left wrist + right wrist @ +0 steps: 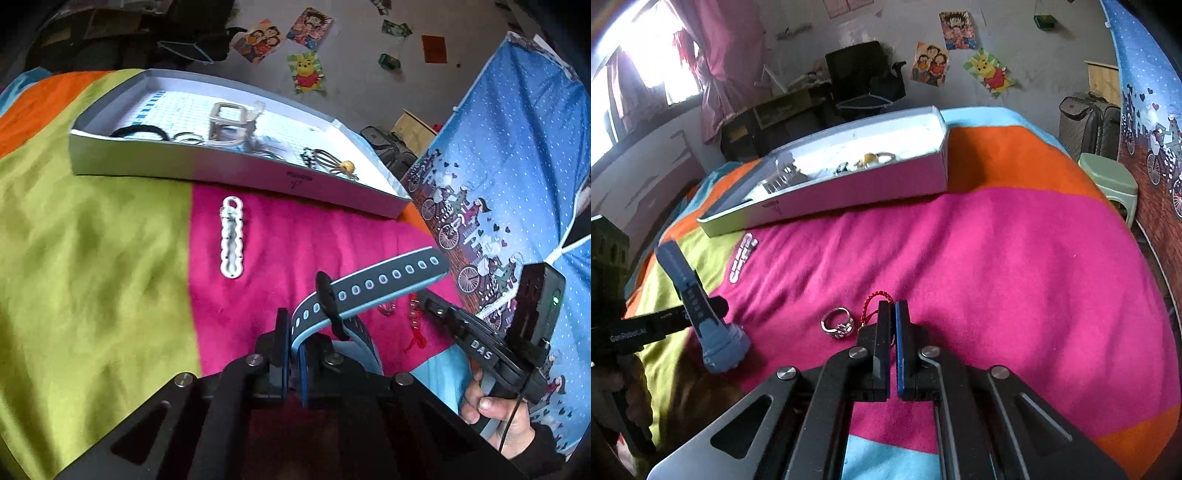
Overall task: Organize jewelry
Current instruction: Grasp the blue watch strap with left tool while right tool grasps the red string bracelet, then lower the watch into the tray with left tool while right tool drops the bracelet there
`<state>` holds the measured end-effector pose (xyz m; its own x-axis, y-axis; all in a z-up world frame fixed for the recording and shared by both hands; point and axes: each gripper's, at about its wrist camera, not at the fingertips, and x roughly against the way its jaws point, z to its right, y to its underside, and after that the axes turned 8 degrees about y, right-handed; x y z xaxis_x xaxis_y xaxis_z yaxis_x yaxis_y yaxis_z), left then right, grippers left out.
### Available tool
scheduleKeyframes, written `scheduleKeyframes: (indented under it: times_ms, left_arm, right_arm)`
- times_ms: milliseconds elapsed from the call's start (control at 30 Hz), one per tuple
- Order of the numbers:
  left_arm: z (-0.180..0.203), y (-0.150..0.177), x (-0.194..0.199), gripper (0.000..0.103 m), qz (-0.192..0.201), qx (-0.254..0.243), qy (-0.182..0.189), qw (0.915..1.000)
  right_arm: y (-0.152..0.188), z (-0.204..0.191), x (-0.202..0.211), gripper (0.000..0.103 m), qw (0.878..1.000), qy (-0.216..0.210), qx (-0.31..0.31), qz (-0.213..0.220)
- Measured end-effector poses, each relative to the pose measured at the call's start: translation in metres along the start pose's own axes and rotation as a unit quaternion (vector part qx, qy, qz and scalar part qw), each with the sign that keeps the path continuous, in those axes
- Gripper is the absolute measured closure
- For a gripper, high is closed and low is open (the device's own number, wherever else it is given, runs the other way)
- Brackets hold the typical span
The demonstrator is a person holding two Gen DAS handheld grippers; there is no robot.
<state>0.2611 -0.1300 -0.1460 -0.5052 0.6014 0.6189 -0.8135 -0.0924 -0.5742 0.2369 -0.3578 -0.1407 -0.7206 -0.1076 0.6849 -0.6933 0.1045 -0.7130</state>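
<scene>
My left gripper (293, 325) is shut on a blue and grey wristwatch (373, 286) by its strap, held above the pink blanket; it also shows in the right wrist view (701, 306). My right gripper (894, 314) is shut on a red cord bracelet (873, 301), low over the blanket. A silver ring (838, 323) lies just left of its fingers. A white chain bracelet (232, 236) lies on the blanket in front of the grey box (207, 171), which holds several pieces of jewelry. The box also shows in the right wrist view (849, 188).
The striped blanket (92, 240) covers the bed. A blue patterned cloth (517, 166) hangs at the right. A green stool (1108, 181) and a suitcase (1089, 125) stand beside the bed. The right gripper's body (480, 347) is at my left gripper's right.
</scene>
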Motion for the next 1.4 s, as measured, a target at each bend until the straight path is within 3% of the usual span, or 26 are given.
scheduleKeyframes:
  times_ms: [167, 367, 567, 767, 1067, 1400]
  left_arm:
    - [-0.003, -0.010, 0.007, 0.099, 0.001, 0.021, -0.004, 0.9998]
    - [0.001, -0.043, 0.019, 0.099, 0.029, 0.019, -0.004, 0.9994]
    - [0.005, -0.097, 0.018, 0.099, 0.065, 0.001, -0.016, 0.9978]
    - [0.000, -0.157, -0.012, 0.099, 0.073, -0.002, -0.029, 0.9969]
    - [-0.010, -0.185, -0.069, 0.098, 0.047, 0.005, -0.040, 0.9981]
    - [-0.004, -0.189, -0.081, 0.094, 0.054, -0.007, -0.068, 0.9962]
  right_arm:
    - [-0.008, 0.003, 0.010, 0.101, 1.000, -0.015, -0.005, 0.009]
    - [-0.043, -0.008, 0.019, 0.101, 0.999, -0.025, 0.010, 0.033]
    - [-0.102, -0.022, 0.002, 0.101, 0.998, -0.039, 0.012, 0.053]
    - [-0.147, -0.024, -0.040, 0.101, 0.998, -0.026, -0.014, 0.056]
    - [-0.164, -0.012, -0.099, 0.101, 0.999, 0.016, -0.029, 0.023]
    - [-0.157, -0.013, -0.118, 0.100, 0.999, 0.032, -0.012, 0.003]
